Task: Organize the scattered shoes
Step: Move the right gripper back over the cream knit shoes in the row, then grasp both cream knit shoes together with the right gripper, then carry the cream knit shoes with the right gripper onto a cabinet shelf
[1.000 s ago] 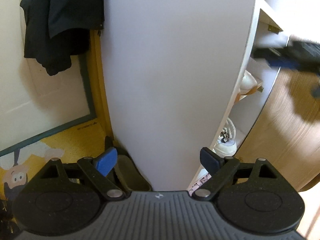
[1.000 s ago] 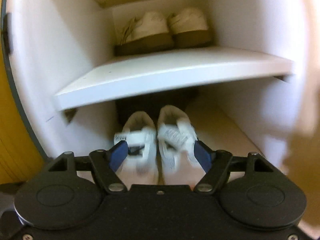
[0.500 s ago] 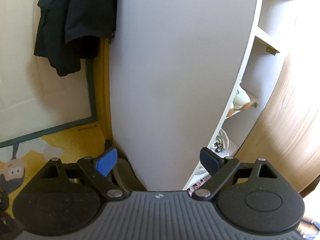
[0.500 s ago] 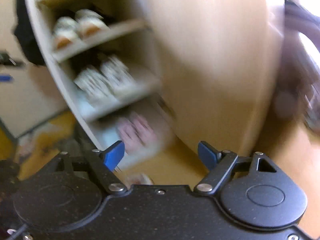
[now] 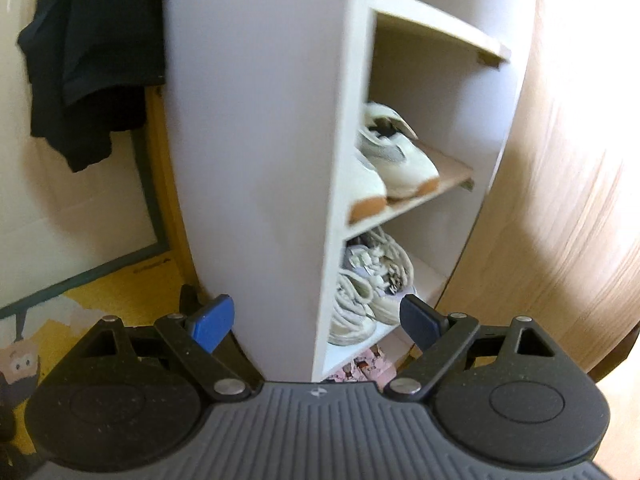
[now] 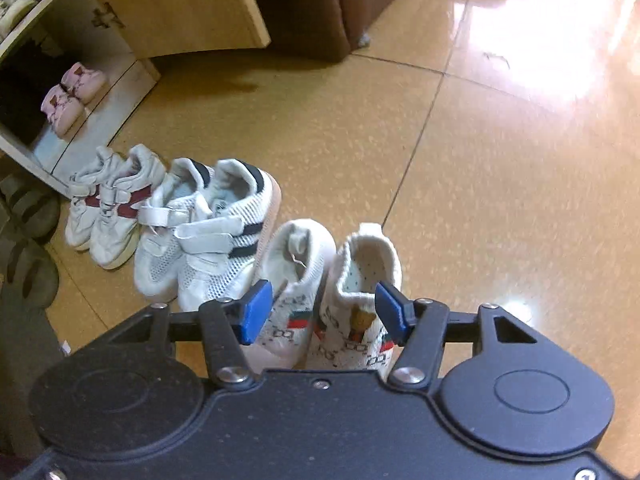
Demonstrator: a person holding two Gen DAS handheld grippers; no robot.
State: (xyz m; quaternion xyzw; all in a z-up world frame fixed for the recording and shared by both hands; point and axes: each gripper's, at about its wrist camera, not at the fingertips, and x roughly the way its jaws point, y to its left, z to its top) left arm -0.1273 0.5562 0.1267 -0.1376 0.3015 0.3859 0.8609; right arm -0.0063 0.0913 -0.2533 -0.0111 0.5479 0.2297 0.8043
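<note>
Two grippers show, both with jaws spread wide and holding nothing. The right gripper hangs over a pair of white knit shoes on the tiled floor, its blue fingertips flanking the pair at either side; whether they touch the fabric cannot be told. The toes of that pair are hidden behind the gripper body. Beside them, in a row toward the cabinet, stand a white mesh pair with black stripes and a white pair with dark red stripes. Small pink shoes sit on the cabinet's bottom level. The left gripper faces the white side panel of the shoe cabinet, its jaws astride the panel's front edge without touching it. On the shelves, cream sneakers sit above grey-white sneakers, both half cut off by the panel. The knit shoes carry a dark repeated pattern and a green-red band; no writing is legible.
</note>
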